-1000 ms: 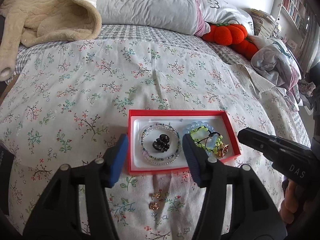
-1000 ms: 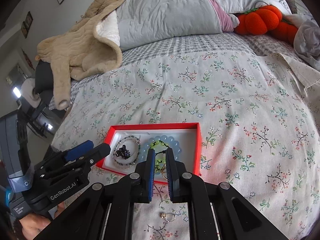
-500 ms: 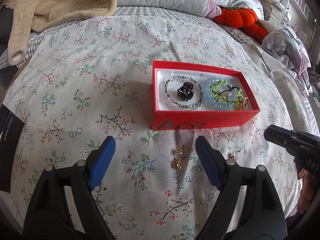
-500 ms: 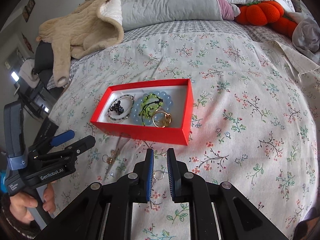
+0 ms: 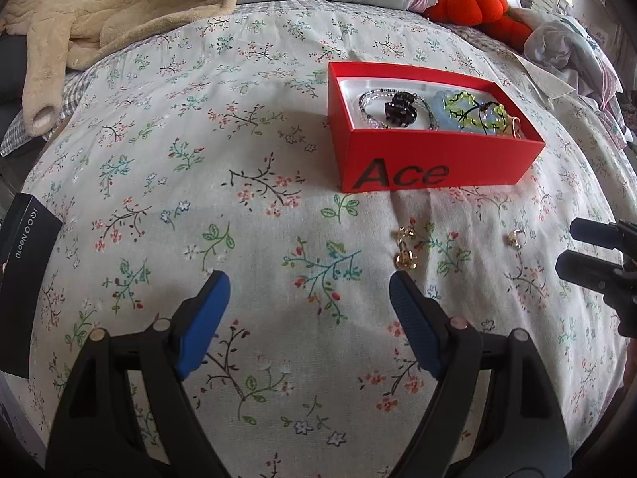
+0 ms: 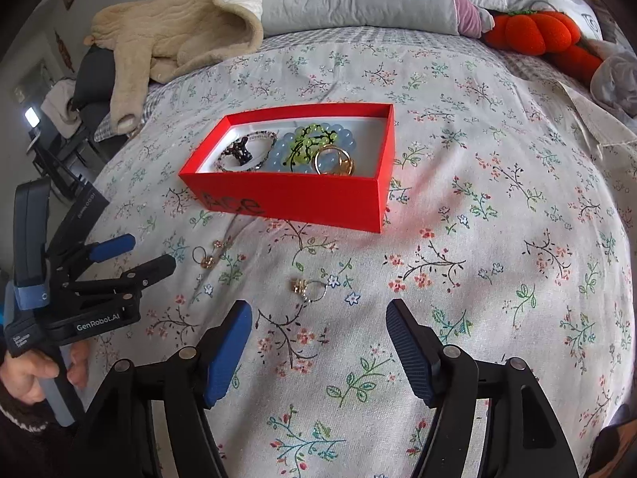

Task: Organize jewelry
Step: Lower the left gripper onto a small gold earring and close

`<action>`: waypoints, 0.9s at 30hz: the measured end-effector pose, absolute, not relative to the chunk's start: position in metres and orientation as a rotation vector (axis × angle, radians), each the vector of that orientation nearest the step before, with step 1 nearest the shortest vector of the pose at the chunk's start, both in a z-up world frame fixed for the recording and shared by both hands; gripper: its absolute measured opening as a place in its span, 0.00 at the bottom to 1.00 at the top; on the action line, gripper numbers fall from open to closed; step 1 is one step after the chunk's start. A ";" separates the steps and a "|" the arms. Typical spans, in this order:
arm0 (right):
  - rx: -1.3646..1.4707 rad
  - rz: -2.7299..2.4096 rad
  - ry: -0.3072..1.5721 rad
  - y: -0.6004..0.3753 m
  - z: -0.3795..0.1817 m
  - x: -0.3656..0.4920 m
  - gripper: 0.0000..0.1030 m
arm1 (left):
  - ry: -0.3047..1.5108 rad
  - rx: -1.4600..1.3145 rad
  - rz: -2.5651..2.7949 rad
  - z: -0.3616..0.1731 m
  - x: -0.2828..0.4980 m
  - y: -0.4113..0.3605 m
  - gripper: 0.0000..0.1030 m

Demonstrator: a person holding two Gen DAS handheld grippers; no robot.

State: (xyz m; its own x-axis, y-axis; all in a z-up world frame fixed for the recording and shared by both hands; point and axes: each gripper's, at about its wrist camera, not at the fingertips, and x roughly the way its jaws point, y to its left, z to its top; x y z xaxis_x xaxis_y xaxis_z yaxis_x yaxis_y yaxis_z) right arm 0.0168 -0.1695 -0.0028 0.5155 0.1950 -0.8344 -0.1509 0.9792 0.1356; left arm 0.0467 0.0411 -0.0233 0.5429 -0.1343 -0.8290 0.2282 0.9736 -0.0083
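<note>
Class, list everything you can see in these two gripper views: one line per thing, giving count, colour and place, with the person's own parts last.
Box: one, red, open, on the bedspread.
Bracelets: several, blue, green and mixed beads, inside the box.
Hair clip: one, dark, in the box.
Ring: one, gold, in the box.
Earrings: two, gold, on the bedspread in front of the box.
Single earring: one, gold and silver, ahead of the right gripper.
Bedspread: one, white floral.
Robe: one, beige, far left.
Plush pumpkins: orange, by the pillows.
Left hand-held gripper: open, empty.
Right hand-held gripper: just opened, empty.
</note>
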 end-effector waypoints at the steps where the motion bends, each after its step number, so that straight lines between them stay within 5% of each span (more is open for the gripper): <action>1: 0.037 0.210 1.011 -0.169 -0.007 0.016 0.72 | 0.967 0.108 -0.221 -0.025 0.044 0.042 0.80; 19: -0.069 0.203 1.000 -0.171 -0.035 0.015 0.77 | 0.946 0.163 -0.436 -0.042 0.036 0.013 0.80; 27: -0.094 0.219 0.993 -0.167 -0.037 0.019 0.81 | 0.934 0.160 -0.474 -0.040 0.041 0.003 0.52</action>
